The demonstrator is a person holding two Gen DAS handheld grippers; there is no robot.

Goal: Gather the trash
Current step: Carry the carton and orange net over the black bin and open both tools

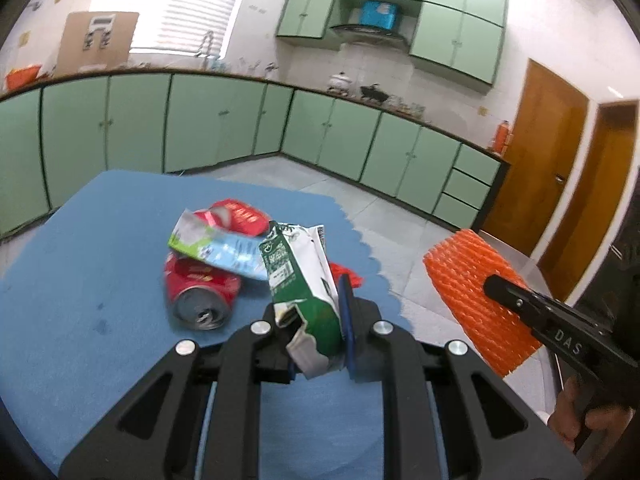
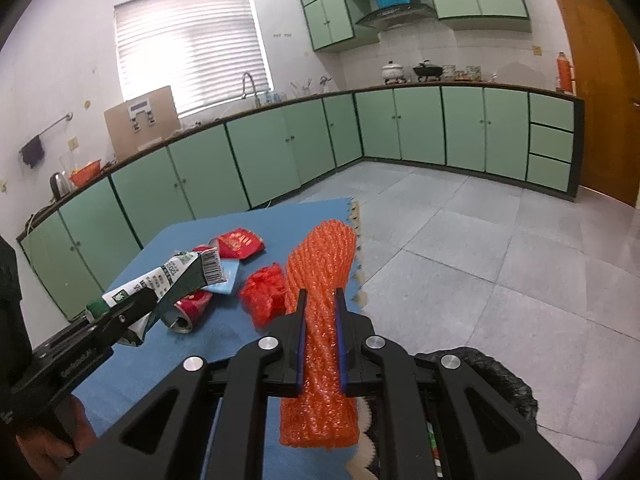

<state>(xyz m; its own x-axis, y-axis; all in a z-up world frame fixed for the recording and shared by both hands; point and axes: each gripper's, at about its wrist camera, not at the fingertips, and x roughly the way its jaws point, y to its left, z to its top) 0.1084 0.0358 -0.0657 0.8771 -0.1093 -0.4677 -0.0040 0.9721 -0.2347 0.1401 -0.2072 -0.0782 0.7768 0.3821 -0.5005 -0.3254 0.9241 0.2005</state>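
A bright orange foam net sleeve, ribbed in a diamond mesh, is being shown between black gripper fingers lined with blue pads. A green-and-white carton printed with a black barcode is being seen above a blue mat with a scalloped edge. A red can with a silver top is being displayed beside a pale blue and lime carton, a red wrapper with gold print and a crumpled red net. Mint-green cabinets trimmed in dark green are being shown behind.
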